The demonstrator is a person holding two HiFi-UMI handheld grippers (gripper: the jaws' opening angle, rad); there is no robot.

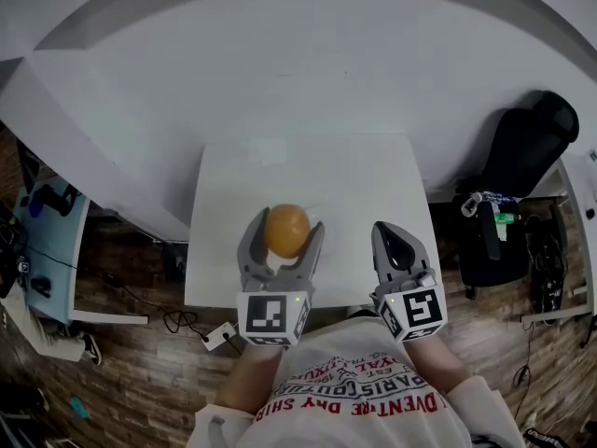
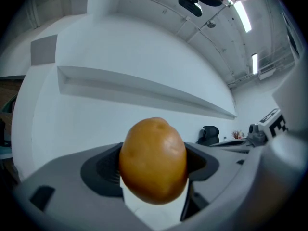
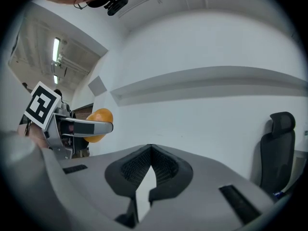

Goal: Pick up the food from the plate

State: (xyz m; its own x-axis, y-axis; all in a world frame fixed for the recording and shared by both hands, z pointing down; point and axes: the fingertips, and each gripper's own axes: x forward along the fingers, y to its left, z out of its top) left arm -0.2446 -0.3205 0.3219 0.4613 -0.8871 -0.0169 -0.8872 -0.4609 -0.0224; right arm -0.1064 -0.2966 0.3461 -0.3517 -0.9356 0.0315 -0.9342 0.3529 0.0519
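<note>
A round orange-brown piece of food [image 1: 286,231], smooth like a potato or bun, is lifted above the white table [image 1: 364,180]. My left gripper [image 1: 286,226] is shut on it, one jaw on each side. The left gripper view has the food [image 2: 153,160] filling the space between the wide-set pads of the left gripper [image 2: 153,170]. My right gripper [image 1: 393,234] hovers to the right over the table's front edge, shut and empty. In the right gripper view the right gripper [image 3: 150,149] has its pads touching, with the food [image 3: 98,115] off to the left. I cannot make out a plate against the white tabletop.
A black office chair [image 1: 522,157] and a cluttered stand [image 1: 490,217] are right of the table. A power strip with cables [image 1: 219,336] lies on the wooden floor at the table's front left. A light blue desk [image 1: 51,241] stands at far left. White walls rise behind.
</note>
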